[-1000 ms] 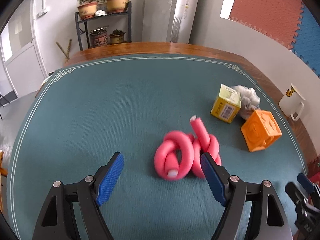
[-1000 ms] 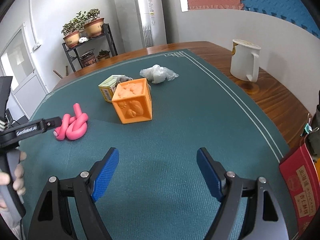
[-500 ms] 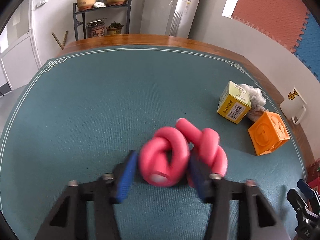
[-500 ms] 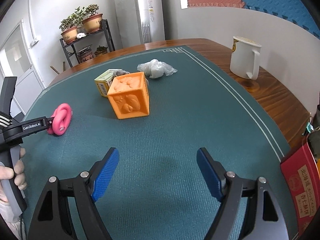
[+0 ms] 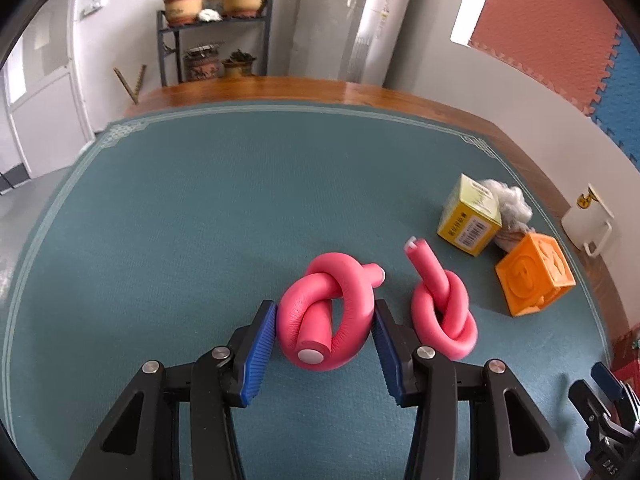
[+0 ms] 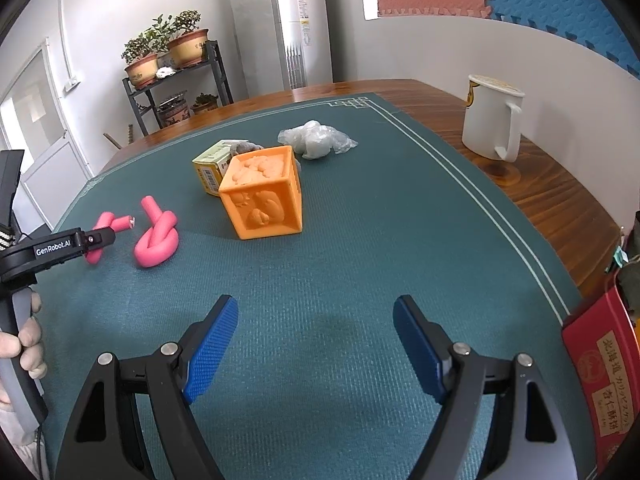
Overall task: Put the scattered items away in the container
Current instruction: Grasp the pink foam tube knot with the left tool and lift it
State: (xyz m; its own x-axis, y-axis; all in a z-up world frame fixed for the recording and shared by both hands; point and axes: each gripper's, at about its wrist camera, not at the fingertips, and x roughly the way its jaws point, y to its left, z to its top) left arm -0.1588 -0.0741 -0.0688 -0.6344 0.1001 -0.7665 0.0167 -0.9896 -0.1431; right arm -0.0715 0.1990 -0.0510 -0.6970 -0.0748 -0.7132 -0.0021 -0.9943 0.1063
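The left tongs are closed on a pink foam knot; both blue pads press its sides. A second pink foam knot lies on the green-matted surface just beside the right-hand pad. From the right wrist view, the held knot is partly hidden behind the left tongs.

The right tongs are spread wide, holding nothing, above bare mat. Beyond them stand an orange cube, a yellow box partly hidden behind it, and a crumpled plastic bag. A red tin is cut off at the right frame edge; whether it is open cannot be told.
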